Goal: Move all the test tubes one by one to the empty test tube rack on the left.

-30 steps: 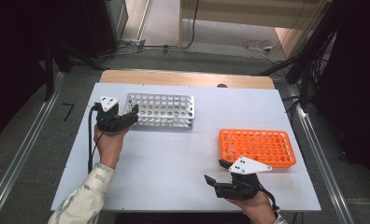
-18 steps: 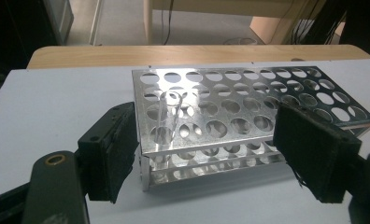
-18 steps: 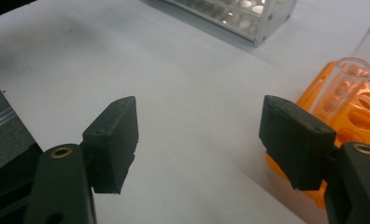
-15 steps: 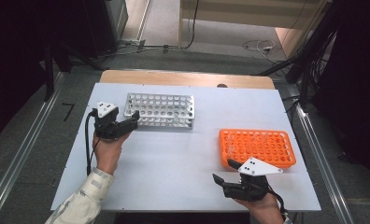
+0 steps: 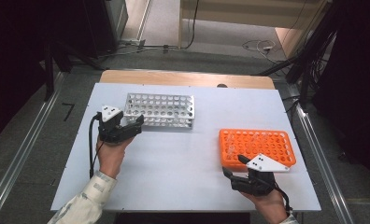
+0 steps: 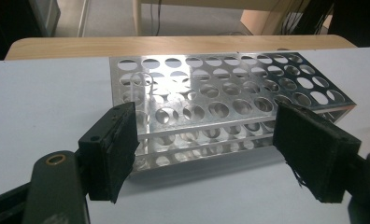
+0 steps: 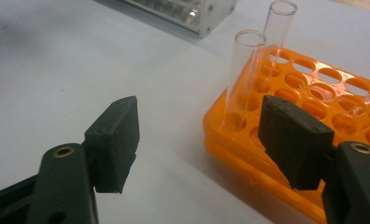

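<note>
A silver metal tube rack [image 5: 160, 110] lies at the back left of the white table [image 5: 183, 158]. My left gripper [image 5: 135, 122] sits at its near left end, open. In the left gripper view the rack [image 6: 220, 102] lies just beyond the gripper [image 6: 211, 149], whose pads hold nothing. An orange tube rack [image 5: 257, 147] stands at the right. My right gripper [image 5: 233, 167] is open at its front left corner. In the right gripper view two clear tubes [image 7: 241, 79] [image 7: 276, 28] stand upright in the orange rack [image 7: 314, 107], just past the open right gripper [image 7: 206, 144].
A wooden strip [image 5: 188, 78] runs along the table's far edge. Metal rails [image 5: 314, 154] flank the table on both sides. Cables [image 5: 262, 46] lie on the floor beyond. A corner of the silver rack [image 7: 183, 11] lies at the top of the right gripper view.
My right gripper has shifted a little to the right, along the front of the orange rack. The left gripper has stayed at the silver rack's end.
</note>
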### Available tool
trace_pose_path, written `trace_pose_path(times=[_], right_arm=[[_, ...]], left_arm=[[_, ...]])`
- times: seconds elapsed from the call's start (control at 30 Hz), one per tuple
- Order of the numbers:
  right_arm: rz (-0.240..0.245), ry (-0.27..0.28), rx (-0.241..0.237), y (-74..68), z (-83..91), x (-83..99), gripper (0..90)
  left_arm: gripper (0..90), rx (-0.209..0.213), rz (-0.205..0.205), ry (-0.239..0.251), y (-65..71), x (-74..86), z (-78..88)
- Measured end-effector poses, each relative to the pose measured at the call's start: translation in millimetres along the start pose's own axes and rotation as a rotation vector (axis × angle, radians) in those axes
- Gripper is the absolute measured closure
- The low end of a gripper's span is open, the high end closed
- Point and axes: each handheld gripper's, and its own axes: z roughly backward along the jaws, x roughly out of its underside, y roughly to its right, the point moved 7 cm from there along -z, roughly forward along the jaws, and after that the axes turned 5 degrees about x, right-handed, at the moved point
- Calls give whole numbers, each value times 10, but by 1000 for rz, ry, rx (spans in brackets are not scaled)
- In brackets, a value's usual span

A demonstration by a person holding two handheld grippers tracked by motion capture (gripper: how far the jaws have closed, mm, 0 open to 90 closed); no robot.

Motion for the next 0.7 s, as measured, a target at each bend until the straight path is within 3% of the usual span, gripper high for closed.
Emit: trace_pose_path(times=[0.37, 0.7], right_arm=[[-1, 16, 49, 87, -106, 7, 315], [-1, 41, 89, 173, -240, -5, 471]], left_arm=[[221, 18, -17, -15, 107, 101, -5], [220, 27, -37, -42, 188, 182, -48]])
